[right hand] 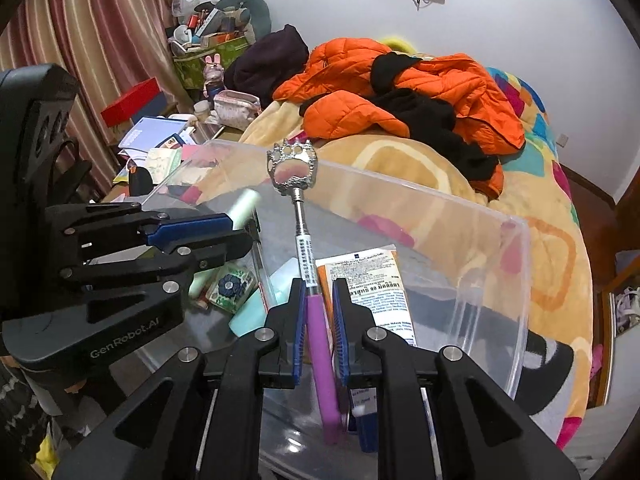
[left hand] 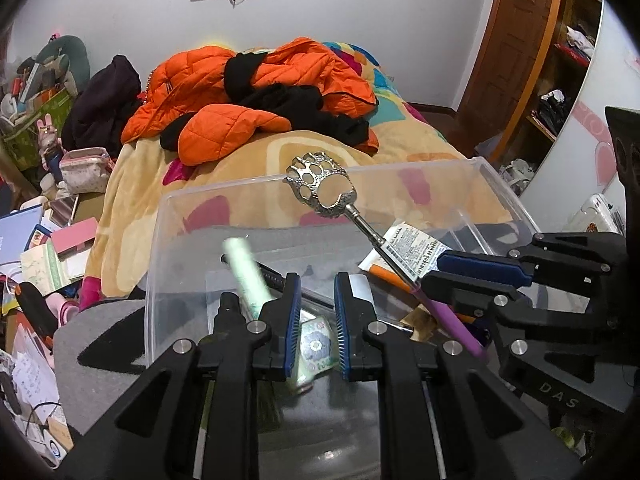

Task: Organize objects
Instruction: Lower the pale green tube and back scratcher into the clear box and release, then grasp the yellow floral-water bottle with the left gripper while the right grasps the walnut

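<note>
Black angular grippers (left hand: 317, 322) (right hand: 318, 330), blue ribbed pads, silver screws, perhaps "GenRobot.AI" lettering.

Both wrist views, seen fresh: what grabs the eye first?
The metal bear-claw back scratcher with a purple handle stands out, rising above the clear plastic bin between the right gripper fingers. Behind it, an orange puffer jacket is heaped on the bed. A blurred pale green tube tilts by the left gripper, over the bin.
</note>
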Demonstrator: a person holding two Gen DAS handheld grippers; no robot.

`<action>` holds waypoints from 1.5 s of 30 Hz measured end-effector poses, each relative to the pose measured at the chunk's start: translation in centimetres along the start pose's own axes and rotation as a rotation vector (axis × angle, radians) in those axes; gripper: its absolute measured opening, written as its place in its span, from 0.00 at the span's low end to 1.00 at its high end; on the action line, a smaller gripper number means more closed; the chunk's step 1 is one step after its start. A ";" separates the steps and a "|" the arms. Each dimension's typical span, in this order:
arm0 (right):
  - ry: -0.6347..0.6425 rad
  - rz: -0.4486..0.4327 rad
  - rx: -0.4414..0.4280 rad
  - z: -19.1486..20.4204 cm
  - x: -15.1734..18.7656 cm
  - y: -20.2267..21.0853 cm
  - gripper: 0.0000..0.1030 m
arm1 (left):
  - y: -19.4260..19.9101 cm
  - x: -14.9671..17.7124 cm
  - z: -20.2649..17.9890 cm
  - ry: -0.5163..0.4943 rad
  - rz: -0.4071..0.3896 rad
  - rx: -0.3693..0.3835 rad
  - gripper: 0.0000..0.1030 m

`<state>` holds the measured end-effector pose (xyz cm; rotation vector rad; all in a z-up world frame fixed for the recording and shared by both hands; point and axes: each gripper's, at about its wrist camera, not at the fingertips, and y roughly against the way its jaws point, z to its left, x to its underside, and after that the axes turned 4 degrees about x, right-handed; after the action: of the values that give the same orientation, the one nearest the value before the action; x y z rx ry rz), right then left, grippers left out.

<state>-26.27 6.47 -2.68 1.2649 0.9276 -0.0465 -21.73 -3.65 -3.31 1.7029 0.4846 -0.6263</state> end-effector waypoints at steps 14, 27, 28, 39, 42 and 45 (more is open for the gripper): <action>-0.022 -0.114 0.038 -1.9 4.9 8.7 0.64 | 6.6 2.7 -2.0 -0.051 -0.073 0.004 0.51; -0.137 -0.052 0.199 -3.7 16.8 12.7 0.69 | 9.1 10.8 -6.9 -0.208 0.001 0.058 0.66; -0.154 -0.046 0.206 -4.1 17.2 12.8 0.69 | 9.2 11.5 -7.4 -0.224 0.013 0.075 0.66; -0.237 0.016 0.150 -2.7 20.7 11.5 0.68 | 8.0 15.8 -10.9 -0.354 0.107 0.193 0.75; -0.198 0.008 0.135 -0.8 19.7 10.9 0.68 | 7.3 16.4 -10.4 -0.354 0.133 0.193 0.77; -0.163 0.000 0.134 0.4 19.0 10.3 0.68 | 7.6 16.8 -9.5 -0.358 0.119 0.166 0.77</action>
<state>-8.49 18.25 -6.24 1.3631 0.7941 -0.2117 -2.68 3.80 -6.84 1.7111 0.0779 -0.8817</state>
